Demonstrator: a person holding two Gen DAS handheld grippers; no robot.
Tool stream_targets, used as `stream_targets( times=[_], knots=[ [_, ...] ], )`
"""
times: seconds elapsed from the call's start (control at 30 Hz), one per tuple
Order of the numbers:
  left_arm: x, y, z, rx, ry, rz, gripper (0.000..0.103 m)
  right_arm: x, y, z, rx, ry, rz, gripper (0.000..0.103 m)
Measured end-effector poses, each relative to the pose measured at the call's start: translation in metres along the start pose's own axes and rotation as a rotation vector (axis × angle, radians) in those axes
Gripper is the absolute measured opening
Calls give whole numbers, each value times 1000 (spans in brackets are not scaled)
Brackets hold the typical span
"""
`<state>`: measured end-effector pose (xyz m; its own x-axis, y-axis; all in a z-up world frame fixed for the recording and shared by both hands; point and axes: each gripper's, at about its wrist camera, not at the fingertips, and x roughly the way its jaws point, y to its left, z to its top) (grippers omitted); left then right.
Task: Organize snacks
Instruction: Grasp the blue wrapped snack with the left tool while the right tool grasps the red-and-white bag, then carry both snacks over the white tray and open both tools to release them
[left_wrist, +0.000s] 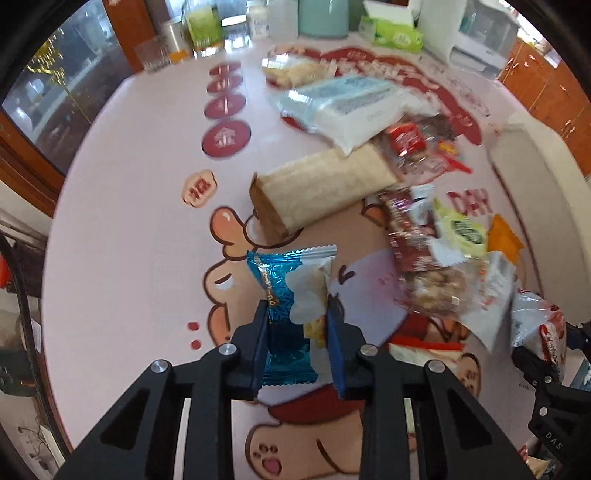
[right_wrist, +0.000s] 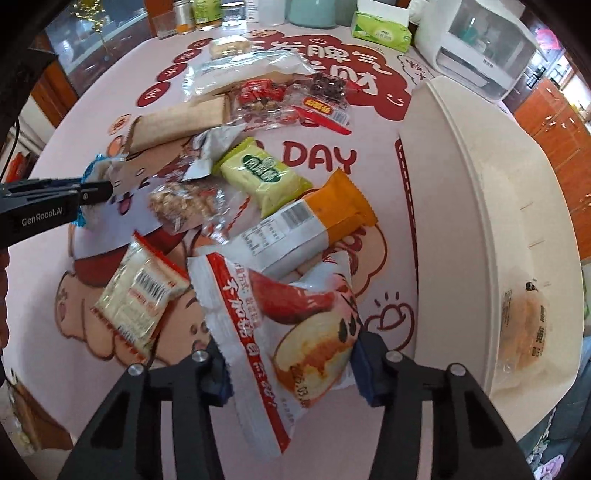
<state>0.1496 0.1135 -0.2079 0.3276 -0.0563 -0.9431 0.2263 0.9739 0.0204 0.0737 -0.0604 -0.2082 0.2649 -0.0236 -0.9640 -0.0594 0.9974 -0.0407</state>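
On the pink cartoon tablecloth (right_wrist: 369, 122), snacks lie scattered. The left gripper (left_wrist: 297, 325) pinches a blue packet (left_wrist: 284, 295); the right gripper (right_wrist: 291, 365) clamps a bread packet (right_wrist: 295, 325) beside the cream bin (right_wrist: 461, 184). Best carried over the rim before releasing.

Even, bright daylight fills both views, with soft shadows and pale glare on the counter (left_wrist: 129, 206) toward its far edge. The left wrist view is motion-smeared, worst over the snack pile (left_wrist: 424, 236); the right wrist view is sharper. Fisheye bending curves both, with black corners.
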Motion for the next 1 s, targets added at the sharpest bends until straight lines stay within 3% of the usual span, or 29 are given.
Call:
stream_targets(
  times=[0.2,0.4,0.57,0.7,1.0],
  knots=[
    [-63,-34,0,72,-116,-4,26,-45,2,-12,-62,-100,84,49],
    [-131,-87,17,129,-241,-87,26,-100,-27,-15,-71,-244,147,50],
    [-174,-139,27,188,-322,-150,26,-144,-78,-20,1,-352,201,50],
    [-197,-183,34,238,-362,-196,26,-174,-129,-21,66,-421,193,50],
    [-207,-265,47,281,-363,-232,26,-211,-225,-14,160,-543,142,51]
  ],
)
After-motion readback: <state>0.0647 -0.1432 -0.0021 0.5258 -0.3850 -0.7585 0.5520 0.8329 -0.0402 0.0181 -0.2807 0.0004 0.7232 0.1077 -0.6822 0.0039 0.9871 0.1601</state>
